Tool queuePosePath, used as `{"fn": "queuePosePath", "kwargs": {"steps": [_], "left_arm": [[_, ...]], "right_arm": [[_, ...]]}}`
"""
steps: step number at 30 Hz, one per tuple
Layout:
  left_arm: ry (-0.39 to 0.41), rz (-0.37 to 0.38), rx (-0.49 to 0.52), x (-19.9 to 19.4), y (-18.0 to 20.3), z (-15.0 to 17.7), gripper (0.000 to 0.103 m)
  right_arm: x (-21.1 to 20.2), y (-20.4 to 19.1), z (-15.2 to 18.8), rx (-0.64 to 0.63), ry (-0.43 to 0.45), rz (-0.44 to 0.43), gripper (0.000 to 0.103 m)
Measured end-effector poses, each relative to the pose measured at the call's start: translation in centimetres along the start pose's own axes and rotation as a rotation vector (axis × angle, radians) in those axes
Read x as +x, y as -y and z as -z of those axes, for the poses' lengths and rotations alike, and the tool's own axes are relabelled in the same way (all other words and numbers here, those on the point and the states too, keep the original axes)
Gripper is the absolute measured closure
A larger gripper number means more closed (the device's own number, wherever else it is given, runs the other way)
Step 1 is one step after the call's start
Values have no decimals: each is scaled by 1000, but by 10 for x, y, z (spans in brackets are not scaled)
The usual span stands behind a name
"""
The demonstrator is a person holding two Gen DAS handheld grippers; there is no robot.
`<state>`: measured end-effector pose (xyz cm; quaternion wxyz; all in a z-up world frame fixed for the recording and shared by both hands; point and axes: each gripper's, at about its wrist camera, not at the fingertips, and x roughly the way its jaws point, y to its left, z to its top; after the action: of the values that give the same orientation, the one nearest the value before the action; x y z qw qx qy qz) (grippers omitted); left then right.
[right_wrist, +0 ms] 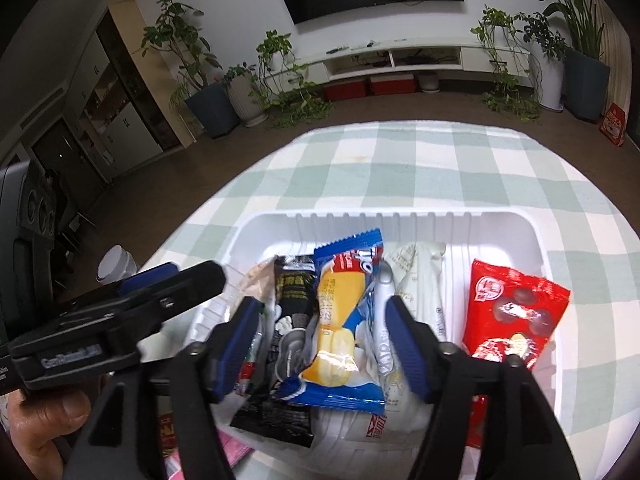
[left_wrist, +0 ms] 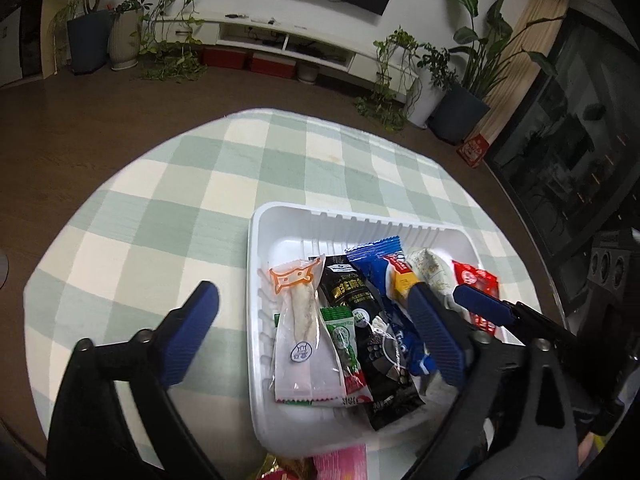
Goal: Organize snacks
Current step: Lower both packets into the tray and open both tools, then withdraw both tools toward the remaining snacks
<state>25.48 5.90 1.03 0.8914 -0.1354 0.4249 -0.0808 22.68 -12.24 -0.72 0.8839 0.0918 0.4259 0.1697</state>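
A white ribbed tray point(left_wrist: 360, 220) point(right_wrist: 400, 220) on the checked cloth holds a row of snacks. They are a clear packet with an orange cat print point(left_wrist: 300, 320), a green sachet point(left_wrist: 344, 336), a black packet point(left_wrist: 372, 340), a blue cake packet point(right_wrist: 344, 320), a cream packet point(right_wrist: 420, 280) and a red packet point(right_wrist: 516, 312). My left gripper point(left_wrist: 312, 290) is wide open above the tray's left part, one finger out over the cloth, holding nothing. My right gripper point(right_wrist: 320, 304) stands open astride the blue packet, pads clear of it.
The round table's green-and-white cloth point(left_wrist: 200, 200) is bare beyond the tray. A pink packet point(left_wrist: 340, 464) lies at the near edge. A white jar lid point(right_wrist: 116, 266) shows beside the table's left edge. A hand point(right_wrist: 40, 432) grips the left tool. Potted plants and a TV bench stand beyond.
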Motion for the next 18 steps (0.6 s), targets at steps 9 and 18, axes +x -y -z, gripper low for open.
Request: {"fn": "queuePosePath", "kwargs": {"steps": [9,18], "left_arm": [[29,-35,153,-59,20,47,0],[-184,-86,240,-48,44,120,1]], "right_arm": [[-53,11,-12,68,145,-82,19],[-141,49,21,190,235,-77,20]]}}
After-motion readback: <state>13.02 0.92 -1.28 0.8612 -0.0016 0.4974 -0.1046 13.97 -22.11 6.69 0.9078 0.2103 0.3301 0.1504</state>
